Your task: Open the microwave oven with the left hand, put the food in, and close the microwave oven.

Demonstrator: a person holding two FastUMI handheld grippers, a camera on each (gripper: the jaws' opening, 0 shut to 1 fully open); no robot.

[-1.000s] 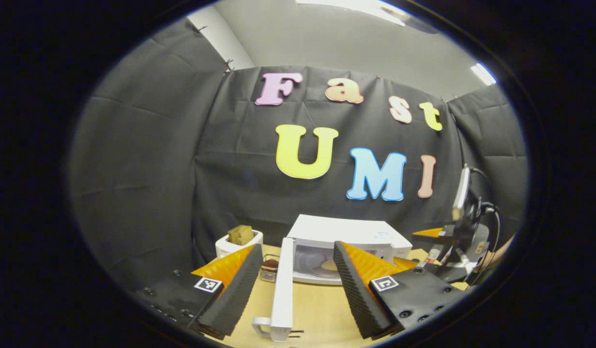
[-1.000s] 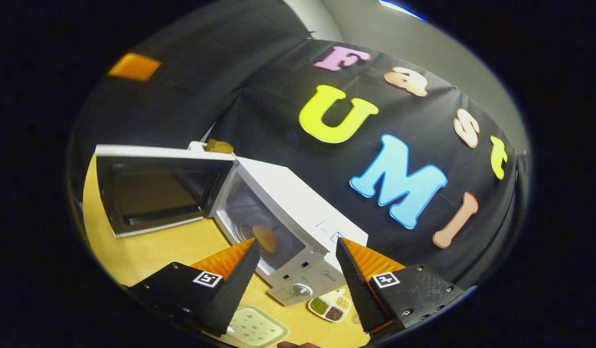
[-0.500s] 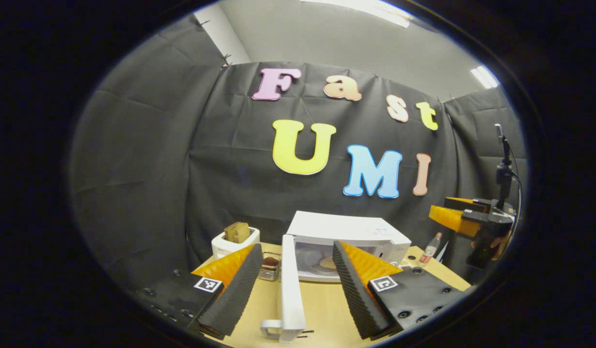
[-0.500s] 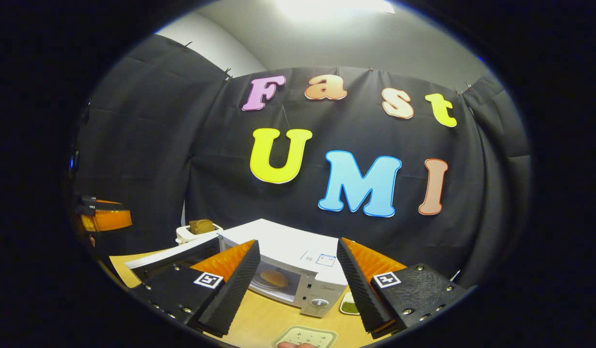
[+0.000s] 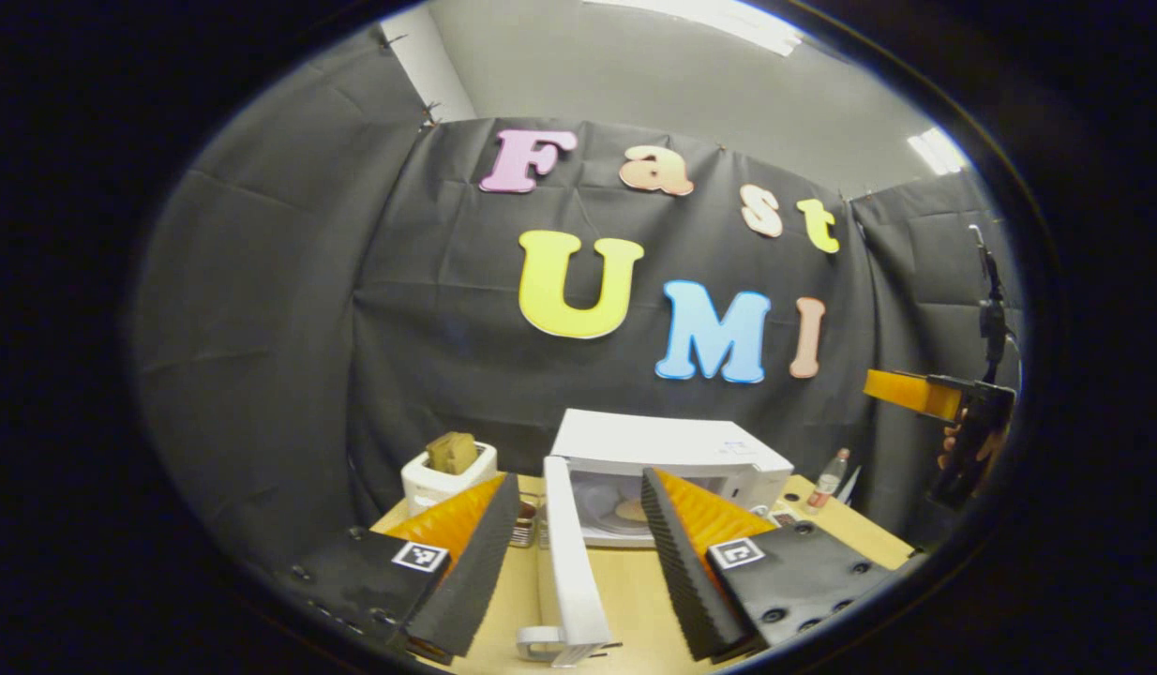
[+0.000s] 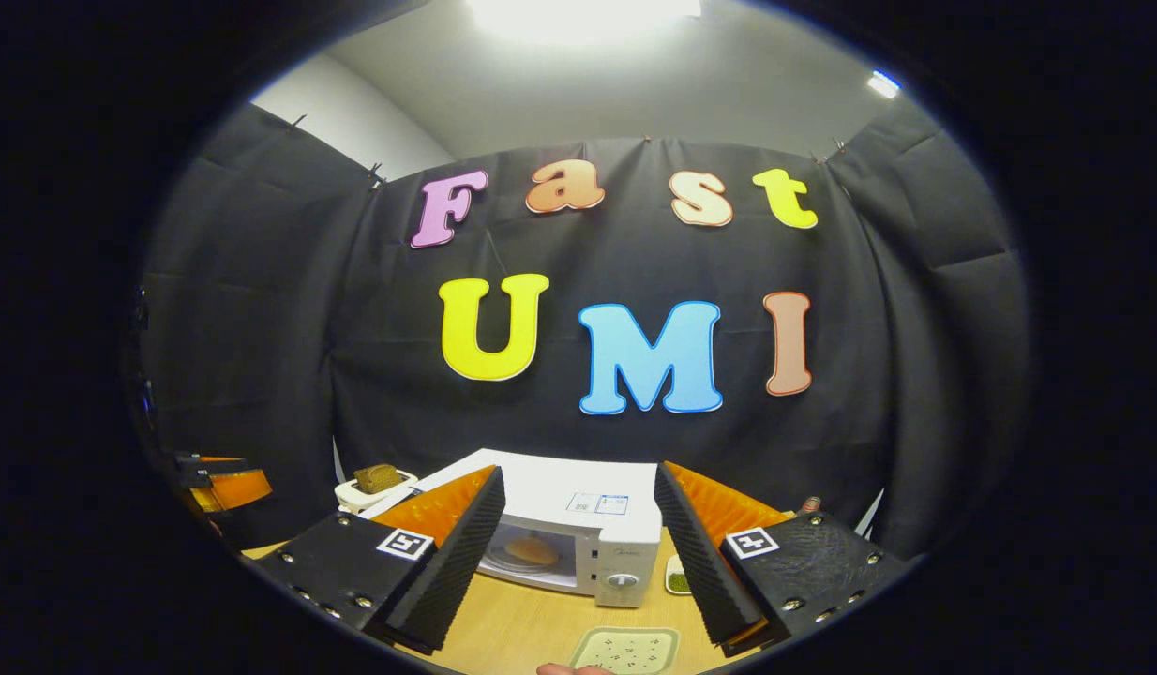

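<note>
Microwave (image 5: 668,450) door (image 5: 569,553) still open, food (image 6: 532,550) inside, right claw (image 6: 578,553) withdrawn, both claws apart.

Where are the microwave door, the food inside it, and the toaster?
microwave door (image 5: 567,553), left gripper view, on its white edge.
food (image 6: 532,549), right gripper view, on its rounded top inside the oven.
toaster (image 5: 444,482), left gripper view, on its white front.

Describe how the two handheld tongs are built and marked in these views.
Both the left tongs and right tongs have two wedge-shaped fingers with ribbed inner pads, mounted on dark textured blocks with screw heads. Each block carries a small square black-and-white tag.
</note>
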